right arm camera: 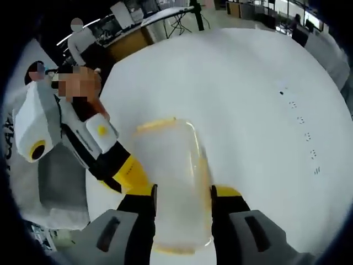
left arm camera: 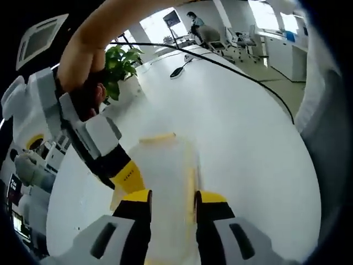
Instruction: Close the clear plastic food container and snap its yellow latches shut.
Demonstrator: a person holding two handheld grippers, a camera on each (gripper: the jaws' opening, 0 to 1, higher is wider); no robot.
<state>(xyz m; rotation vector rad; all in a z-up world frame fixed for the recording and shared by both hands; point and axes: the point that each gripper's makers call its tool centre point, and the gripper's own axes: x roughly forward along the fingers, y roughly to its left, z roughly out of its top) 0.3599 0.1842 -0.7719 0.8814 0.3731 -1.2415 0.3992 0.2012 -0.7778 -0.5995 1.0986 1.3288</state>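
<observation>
In the left gripper view, the left gripper (left arm camera: pixel 172 200) has its two jaws spread a little, one on each side of the near end of the box (left arm camera: pixel 164 182). I cannot tell if the jaws touch it or squeeze it. The box is clear, lies flat on the white table (left arm camera: pixel 248 143), and its long side runs straight away from the jaws. A yellow latch (left arm camera: pixel 157 138) sits on its far end and a yellow strip runs along its right side. The other gripper (left arm camera: pixel 126 175) comes in from the left, and its yellow tip touches the left side of the box. Farther off on the table lie a black cable (left arm camera: pixel 231 70) and a green plant (left arm camera: pixel 122 62). In the right gripper view, the right gripper (right arm camera: pixel 183 194) also has its jaws spread, with the box (right arm camera: pixel 174 182) between them, its long side pointing away and a yellow latch (right arm camera: pixel 155 125) at the far end. The other gripper's (right arm camera: pixel 128 171) yellow tip is at the box's left side.
</observation>
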